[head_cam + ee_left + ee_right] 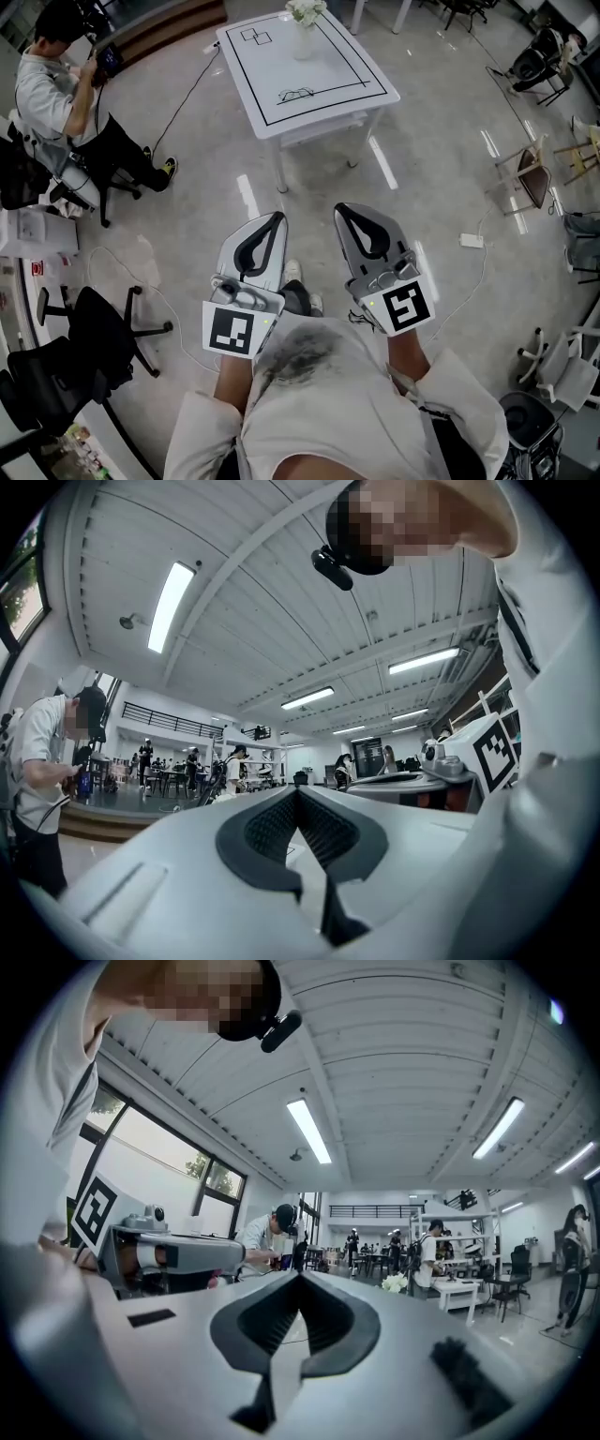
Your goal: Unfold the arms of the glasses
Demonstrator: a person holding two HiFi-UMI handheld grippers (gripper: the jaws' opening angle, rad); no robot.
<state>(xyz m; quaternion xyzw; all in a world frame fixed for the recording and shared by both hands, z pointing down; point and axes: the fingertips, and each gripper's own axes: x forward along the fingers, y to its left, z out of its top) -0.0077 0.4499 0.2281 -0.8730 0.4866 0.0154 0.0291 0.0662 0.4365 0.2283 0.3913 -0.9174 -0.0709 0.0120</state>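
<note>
A pair of dark-framed glasses [296, 94] lies near the front edge of a white table [337, 103] marked with black lines, far ahead of me. A white vase of flowers [305, 19] stands on the same table. I hold both grippers close to my chest, well short of the table, pointing forward. The left gripper [278, 217] is shut with nothing in it, its jaws meeting at the tip [296, 791]. The right gripper [342, 208] is also shut and empty [300, 1276]. Neither gripper view shows the glasses.
A person [66, 94] sits at the left holding a device, with a cable running across the floor to the table. Black office chairs [94, 337] stand at lower left, folding chairs [530, 173] at the right. A white power strip [471, 241] lies on the floor.
</note>
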